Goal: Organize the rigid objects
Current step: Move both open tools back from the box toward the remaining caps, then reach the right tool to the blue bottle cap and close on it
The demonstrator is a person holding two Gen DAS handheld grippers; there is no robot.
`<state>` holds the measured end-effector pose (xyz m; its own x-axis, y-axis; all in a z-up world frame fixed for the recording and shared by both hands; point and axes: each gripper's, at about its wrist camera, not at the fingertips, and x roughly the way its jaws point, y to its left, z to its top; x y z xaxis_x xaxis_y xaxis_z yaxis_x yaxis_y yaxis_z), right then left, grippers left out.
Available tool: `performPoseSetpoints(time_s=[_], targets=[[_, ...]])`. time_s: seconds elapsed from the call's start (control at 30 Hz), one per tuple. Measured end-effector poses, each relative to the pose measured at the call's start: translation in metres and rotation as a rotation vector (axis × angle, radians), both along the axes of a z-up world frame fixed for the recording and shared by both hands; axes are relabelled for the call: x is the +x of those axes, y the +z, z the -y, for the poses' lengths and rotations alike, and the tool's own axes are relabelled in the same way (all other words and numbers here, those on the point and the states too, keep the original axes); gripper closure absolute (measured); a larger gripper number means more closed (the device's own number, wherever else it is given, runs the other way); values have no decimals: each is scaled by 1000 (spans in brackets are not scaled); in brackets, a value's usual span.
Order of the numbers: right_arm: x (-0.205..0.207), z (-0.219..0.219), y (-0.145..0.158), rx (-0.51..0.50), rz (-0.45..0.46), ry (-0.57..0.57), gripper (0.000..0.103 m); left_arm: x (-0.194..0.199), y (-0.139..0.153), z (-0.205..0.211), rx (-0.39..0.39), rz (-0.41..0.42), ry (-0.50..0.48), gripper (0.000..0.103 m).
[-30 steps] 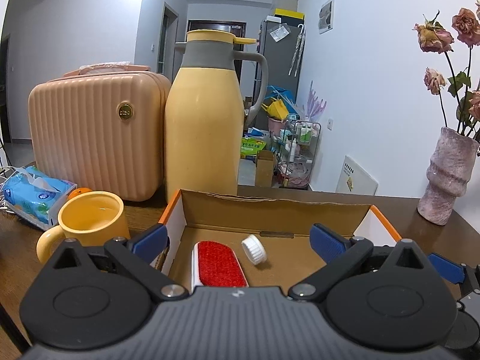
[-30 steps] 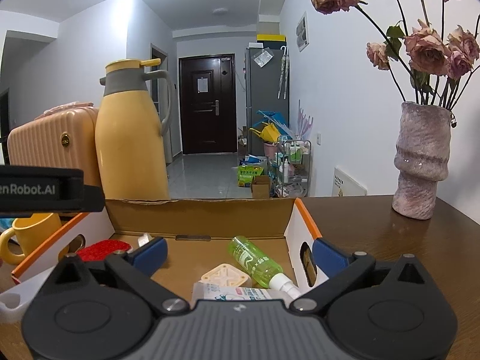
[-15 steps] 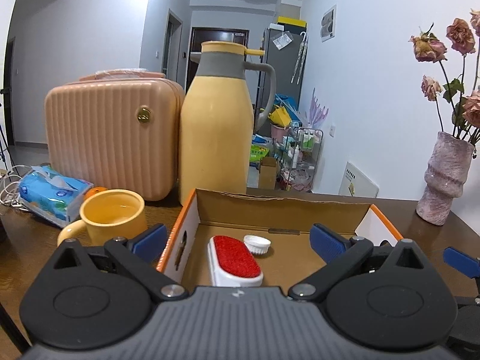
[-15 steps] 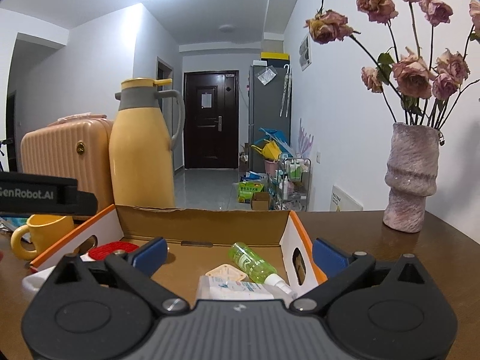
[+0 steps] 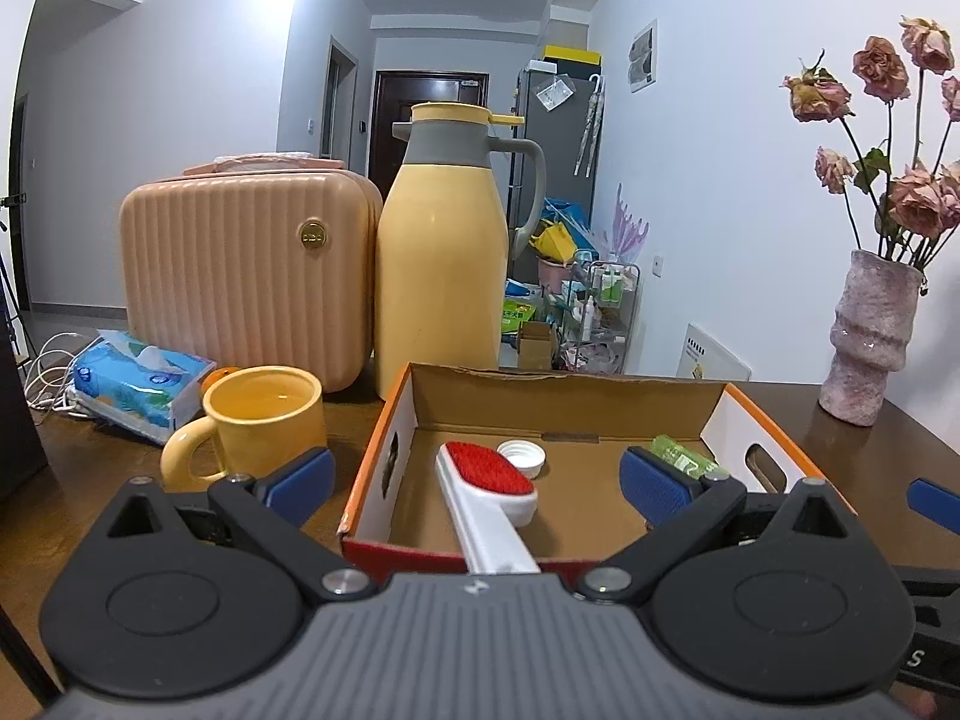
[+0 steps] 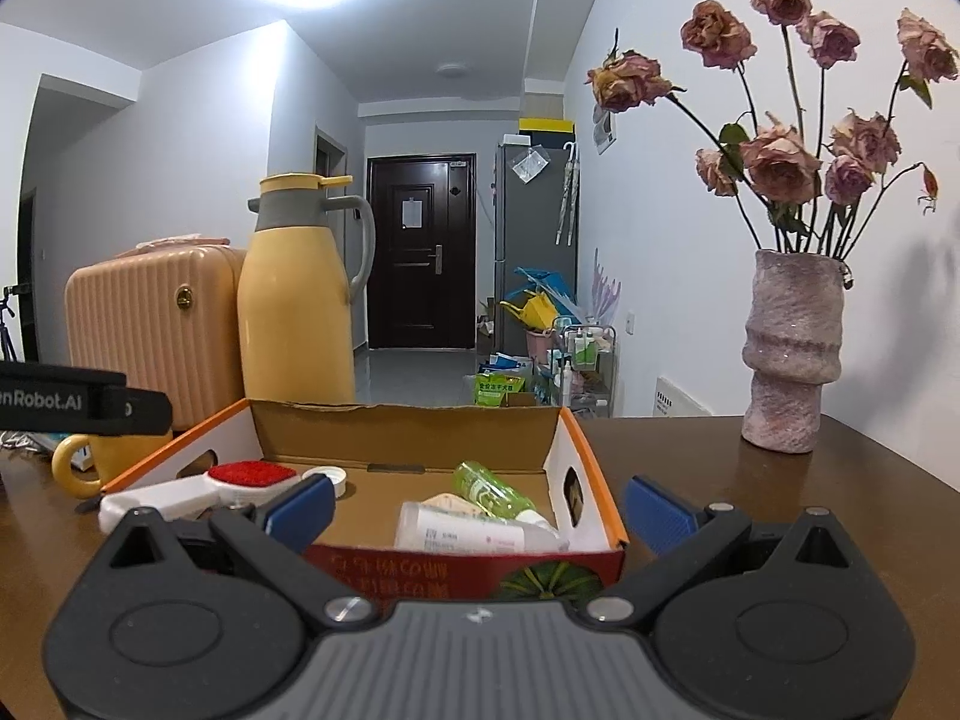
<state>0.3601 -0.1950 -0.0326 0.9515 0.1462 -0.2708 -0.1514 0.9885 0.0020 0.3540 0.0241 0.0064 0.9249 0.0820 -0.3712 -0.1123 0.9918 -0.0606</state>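
Sitting in the cardboard box [image 5: 708, 414] on the tabletop [image 5: 336, 438]: white brush [image 5: 489, 495] with red pad, handle over the near rim, head pointing away, then a white cap [image 5: 523, 457] and a green bottle [image 6: 493, 489] lying angled. Both grippers, left [image 5: 477, 477] and right [image 6: 480, 507], have fingers spread, empty. Black strap reads "enRobot.AI" [image 6: 42, 401].

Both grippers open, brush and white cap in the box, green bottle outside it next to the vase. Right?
One thing is wrong: the green bottle lies inside the box, not by the vase, as the right wrist view shows. The rest holds: left gripper and right gripper are open, brush and cap are in the box.
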Motion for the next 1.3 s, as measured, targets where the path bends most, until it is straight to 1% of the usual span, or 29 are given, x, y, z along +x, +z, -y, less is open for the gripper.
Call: performPoseSetpoints(time_s=[0.5,0.67,0.8,1.0,1.13,1.23,1.3], targets=[[-62,12,-14,8,0,2,0,-54,-12,4,11,-11,-24,0],[-78,13,-15,3,2,6,0,-72,-17,2,8,-13,-36,0],[-86,11,-18,-8,-15,22,0,-83,-19,-1,7,-18,-53,0],[-92,13,-19,30,-18,5,0,-88,-22,-5,-1,-28,-60,0],[-94,13,-22,27,-1,-2,0,-87,-24,-6,-3,-40,-70,0],[-97,13,-24,19,31,7,0,-85,-27,-8,-5,-55,-76,0],[-93,12,-23,14,14,16,0,-83,-28,-10,-6,-63,-78,0]])
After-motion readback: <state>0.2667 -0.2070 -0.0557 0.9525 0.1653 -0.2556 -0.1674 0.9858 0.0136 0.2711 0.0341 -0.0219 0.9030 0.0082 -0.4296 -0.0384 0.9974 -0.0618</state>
